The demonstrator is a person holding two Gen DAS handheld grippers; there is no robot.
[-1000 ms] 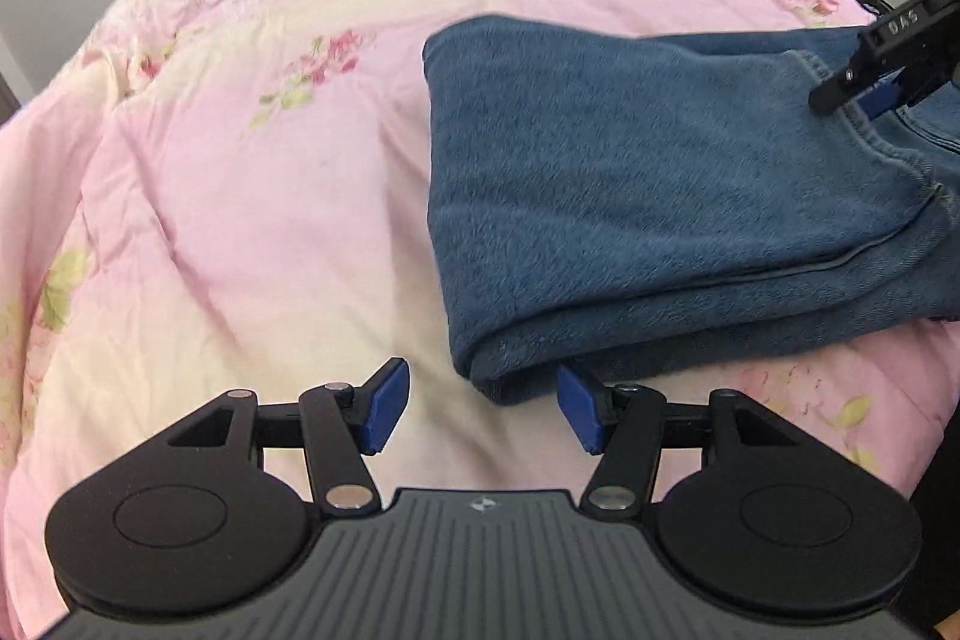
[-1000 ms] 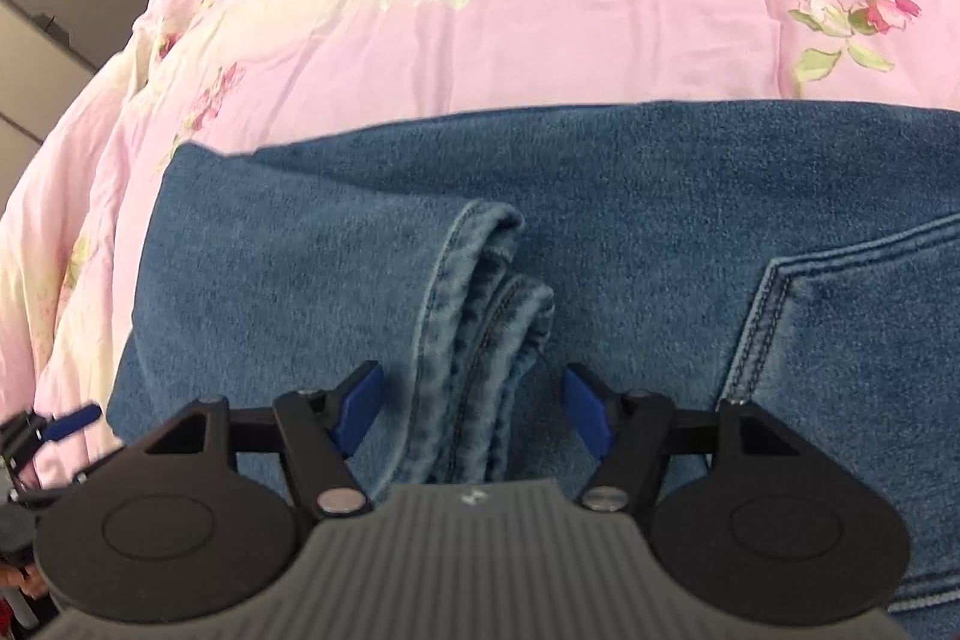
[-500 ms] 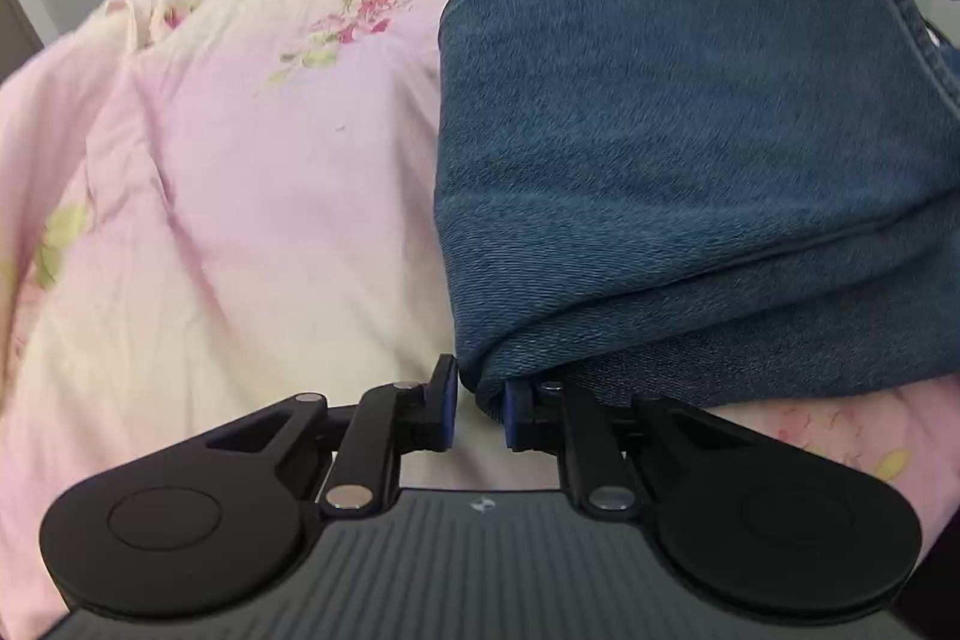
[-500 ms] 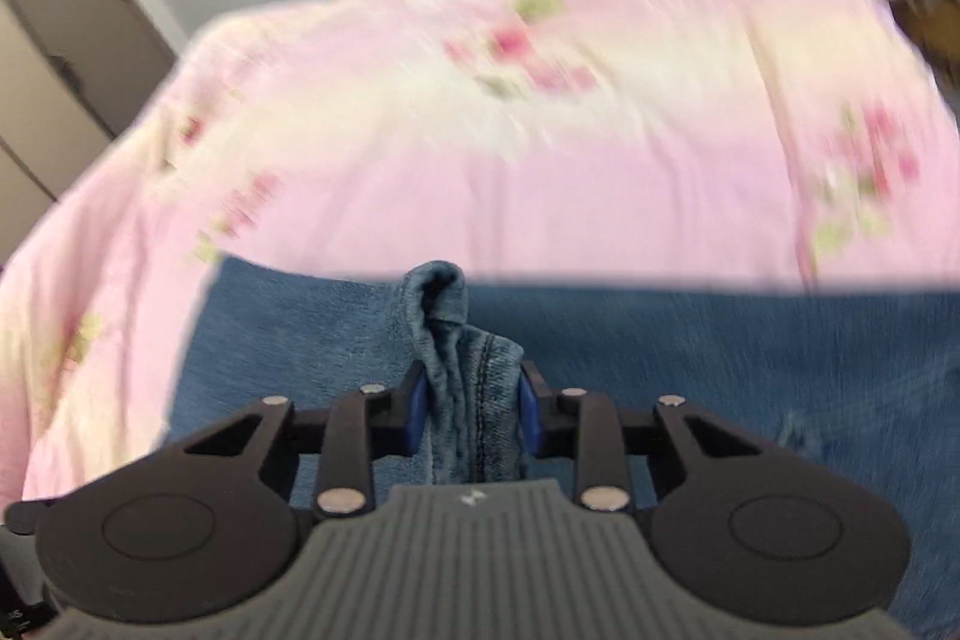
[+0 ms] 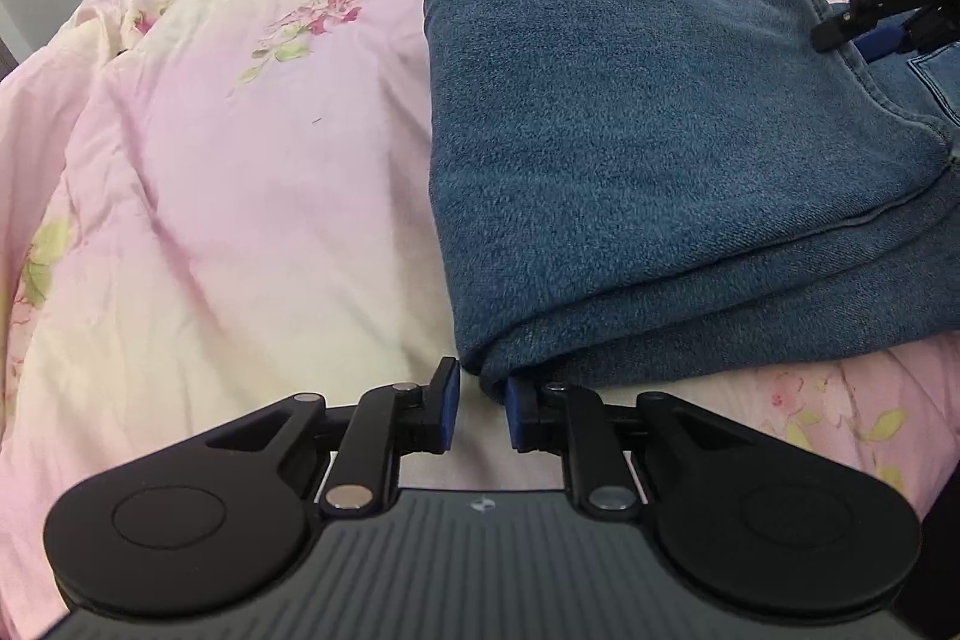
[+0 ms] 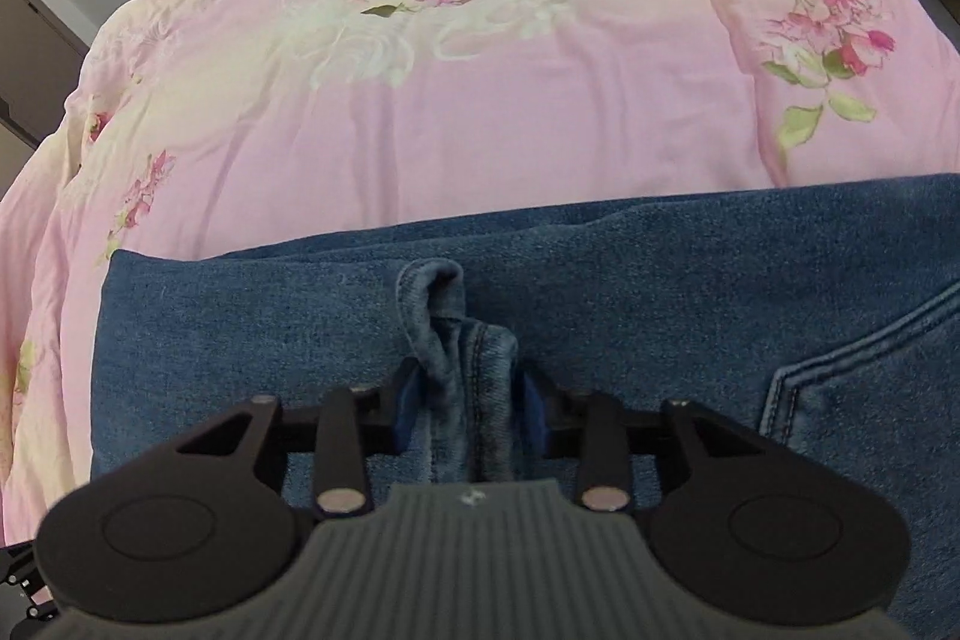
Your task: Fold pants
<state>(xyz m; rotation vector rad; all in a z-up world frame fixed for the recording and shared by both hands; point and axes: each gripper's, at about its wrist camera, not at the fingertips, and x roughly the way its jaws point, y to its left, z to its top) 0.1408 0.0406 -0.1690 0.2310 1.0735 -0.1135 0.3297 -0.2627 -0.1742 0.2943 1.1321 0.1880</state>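
Left gripper bottom centre, blue pads slightly apart, right pad touching the near corner of the folded jeans. Jeans fill frame right on the pink floral duvet. Right gripper at upper right on their far edge.

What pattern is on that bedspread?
Pink bedspread with pink flowers and green leaves; clearest in the right wrist view.

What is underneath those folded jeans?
The jeans lie on a pink flowered quilt, which shows all around them. Whatever sits directly beneath the denim stack is covered and cannot be seen.
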